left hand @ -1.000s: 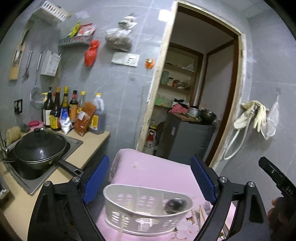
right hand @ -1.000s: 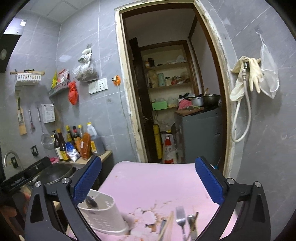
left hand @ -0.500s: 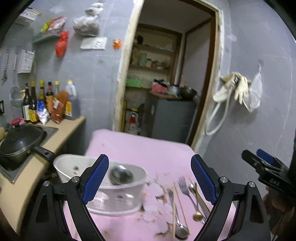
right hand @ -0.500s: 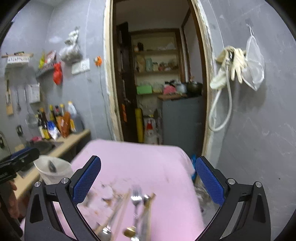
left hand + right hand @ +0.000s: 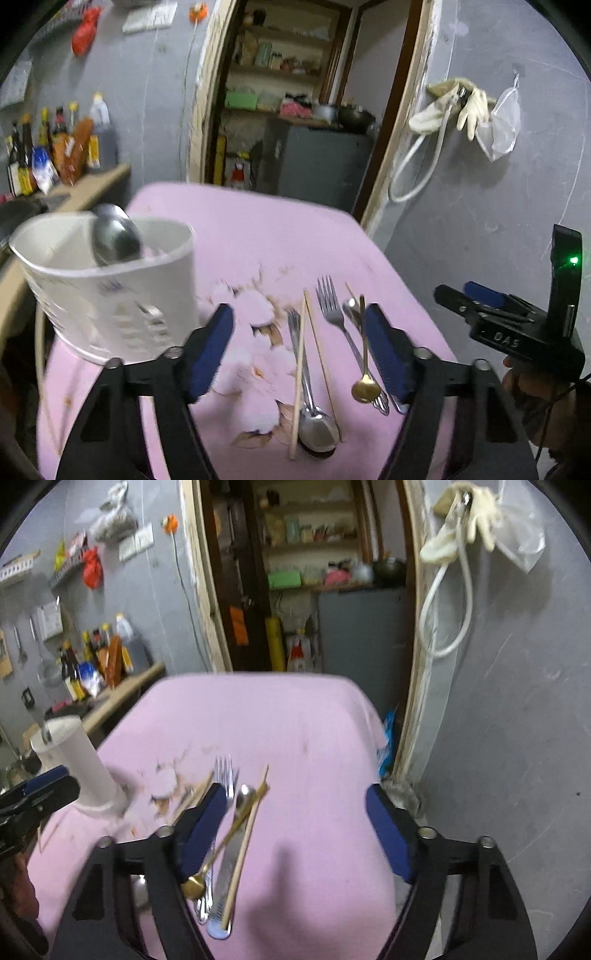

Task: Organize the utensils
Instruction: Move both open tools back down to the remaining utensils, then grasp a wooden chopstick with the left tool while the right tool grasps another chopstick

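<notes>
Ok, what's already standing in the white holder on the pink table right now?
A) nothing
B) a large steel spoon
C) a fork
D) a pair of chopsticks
B: in the left wrist view a large steel spoon stands bowl-up in the white holder, while the fork and chopsticks lie on the pink table.

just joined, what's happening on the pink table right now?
A person holds a gripper in each hand over loose cutlery on the pink table. The left gripper hovers above a spoon, chopsticks and a fork; the right gripper is over the same pile. Both sets of jaws are closing, gripping nothing yet. One spoon already stands in the white utensil holder.
</notes>
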